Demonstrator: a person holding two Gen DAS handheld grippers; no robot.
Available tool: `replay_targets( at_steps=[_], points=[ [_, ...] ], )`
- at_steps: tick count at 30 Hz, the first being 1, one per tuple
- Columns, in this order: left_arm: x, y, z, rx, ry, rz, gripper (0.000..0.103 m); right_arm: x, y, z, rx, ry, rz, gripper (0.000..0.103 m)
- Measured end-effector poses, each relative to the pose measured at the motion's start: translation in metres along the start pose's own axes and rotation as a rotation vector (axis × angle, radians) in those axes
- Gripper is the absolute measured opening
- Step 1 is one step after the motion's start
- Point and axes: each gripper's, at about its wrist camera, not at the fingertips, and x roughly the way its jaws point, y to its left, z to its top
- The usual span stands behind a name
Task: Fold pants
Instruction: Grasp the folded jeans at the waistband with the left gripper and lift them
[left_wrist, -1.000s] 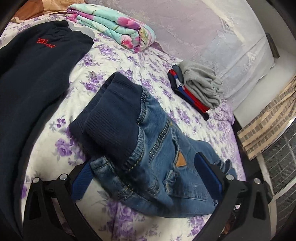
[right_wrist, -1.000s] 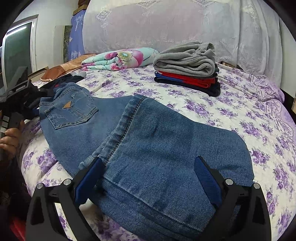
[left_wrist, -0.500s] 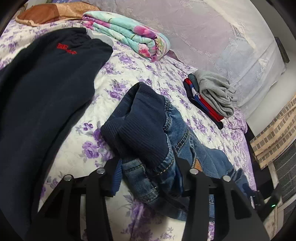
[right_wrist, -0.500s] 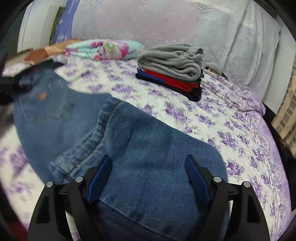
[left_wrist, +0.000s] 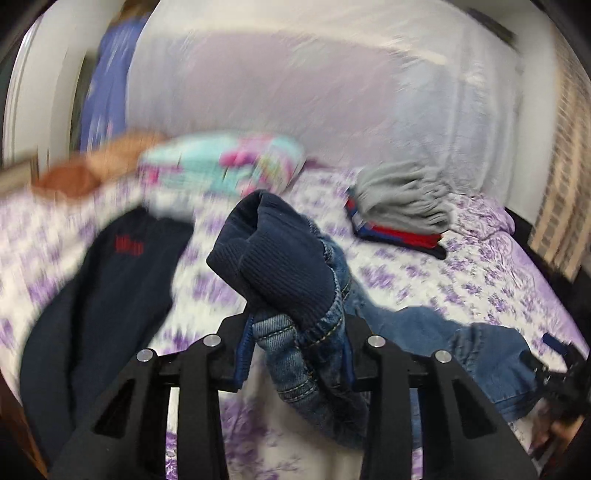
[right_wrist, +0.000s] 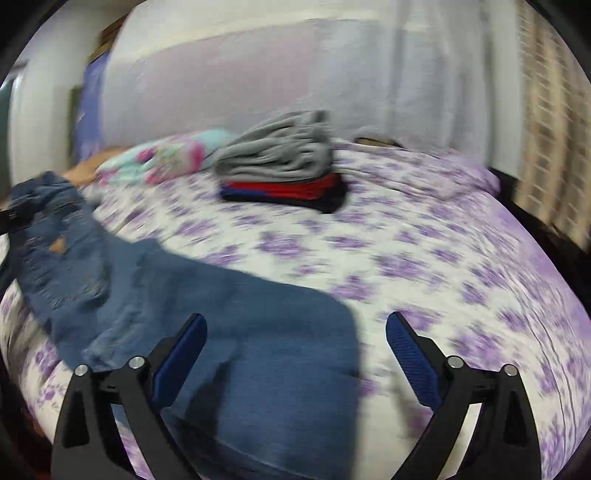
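Here, left hand-held gripper (left_wrist: 295, 354) clamping jeans (left_wrist: 295, 332) waistband (raised), right hand-held gripper (right_wrist: 295, 354) spread

The pants (left_wrist: 306, 354) are blue denim with stitched seams and a dark ribbed knit waistband (left_wrist: 280, 266); the left claw (left_wrist: 295, 354) is matt black plastic with silvery metal pins; the bed (right_wrist: 424, 258) wears soft floral cloth.

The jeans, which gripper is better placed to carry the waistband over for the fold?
Probably the left gripper: it is shut on the jeans at the waistband. The right gripper is open.
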Motion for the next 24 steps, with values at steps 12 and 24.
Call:
replay_targets(
  at_steps=[12, 24],
  points=[
    [-0.034, -0.237, -0.032, 0.586, -0.128, -0.228, 0.034, 0.007, -0.123, -0.052, 0.539, 0.024, 0.213, 0.099],
    [-0.018, -0.291, -0.109, 0.807, -0.064, -0.325, 0.093, 0.008, -0.127, -0.054, 0.547, 0.013, 0.281, 0.099]
  ],
)
